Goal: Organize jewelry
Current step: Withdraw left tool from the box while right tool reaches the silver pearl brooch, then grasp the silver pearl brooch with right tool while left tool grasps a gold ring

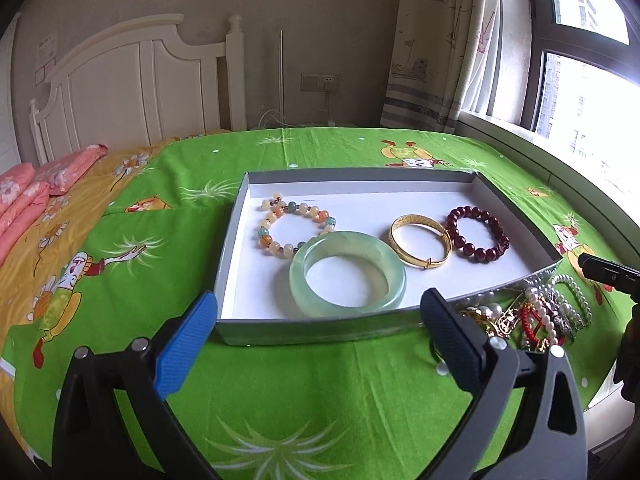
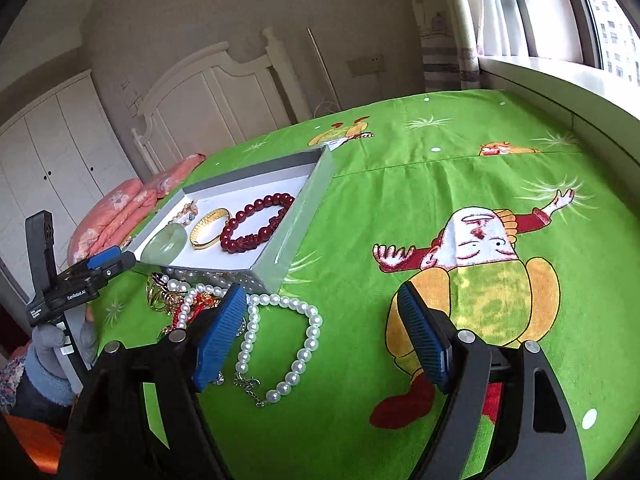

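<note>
A shallow grey box (image 1: 230, 248) with a white floor lies on the green sheet. In it are a multi-coloured bead bracelet (image 1: 262, 236), a pale green jade bangle (image 1: 344, 240), a gold bangle (image 1: 414, 221) and a dark red bead bracelet (image 1: 496, 248). My left gripper (image 1: 320, 312) stands open just before the box's near wall, with nothing in it. A tangled pile of jewellery (image 1: 536, 316) lies by the box's right corner. A pearl necklace (image 2: 310, 332) trails out of that pile. My right gripper (image 2: 320, 300) is open above the sheet, its left finger (image 2: 224, 332) beside the pearls.
Pink pillows (image 1: 24, 196) and a white headboard (image 1: 132, 92) lie to the far left. A window (image 1: 580, 92) and its sill run along the right side. A gloved hand (image 2: 52, 344) holds the left gripper (image 2: 108, 262). White wardrobes (image 2: 52, 152) stand behind it.
</note>
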`<action>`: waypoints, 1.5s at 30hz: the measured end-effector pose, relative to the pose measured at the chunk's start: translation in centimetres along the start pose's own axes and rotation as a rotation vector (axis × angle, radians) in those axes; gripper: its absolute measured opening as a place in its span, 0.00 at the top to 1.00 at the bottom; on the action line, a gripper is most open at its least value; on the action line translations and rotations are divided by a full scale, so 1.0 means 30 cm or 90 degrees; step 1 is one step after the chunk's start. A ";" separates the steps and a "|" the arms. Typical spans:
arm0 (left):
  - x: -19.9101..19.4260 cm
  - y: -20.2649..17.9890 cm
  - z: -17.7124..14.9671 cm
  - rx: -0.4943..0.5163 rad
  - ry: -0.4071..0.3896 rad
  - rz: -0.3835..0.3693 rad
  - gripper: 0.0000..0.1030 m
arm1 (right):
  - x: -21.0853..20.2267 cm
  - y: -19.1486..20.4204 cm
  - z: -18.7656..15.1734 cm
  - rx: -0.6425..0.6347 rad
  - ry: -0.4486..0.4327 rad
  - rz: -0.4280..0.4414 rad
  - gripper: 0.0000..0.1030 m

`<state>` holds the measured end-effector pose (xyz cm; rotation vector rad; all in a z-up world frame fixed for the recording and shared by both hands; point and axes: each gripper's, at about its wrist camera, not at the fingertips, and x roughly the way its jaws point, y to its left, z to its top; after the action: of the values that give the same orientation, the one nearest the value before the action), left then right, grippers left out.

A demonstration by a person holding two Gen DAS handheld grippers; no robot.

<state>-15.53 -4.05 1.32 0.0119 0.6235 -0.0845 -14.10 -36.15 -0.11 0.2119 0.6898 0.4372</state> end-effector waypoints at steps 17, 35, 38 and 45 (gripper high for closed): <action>-0.008 0.014 -0.003 -0.013 -0.011 -0.015 0.02 | 0.014 0.310 -0.143 -0.242 0.018 0.008 0.67; -0.063 -0.004 -0.025 -0.007 -0.054 -0.036 0.02 | 0.093 0.351 -0.092 -0.179 0.096 -0.087 0.68; -0.087 -0.035 -0.065 -0.017 -0.040 -0.091 0.03 | 0.085 0.351 -0.101 -0.192 0.084 -0.096 0.71; -0.059 -0.144 -0.133 0.017 0.019 -0.132 0.03 | 0.058 0.334 -0.124 -0.194 0.060 -0.089 0.71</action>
<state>-19.65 -8.08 -0.82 -0.0265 0.6523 -0.2936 -18.52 -26.28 -0.61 -0.1452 0.7156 0.4149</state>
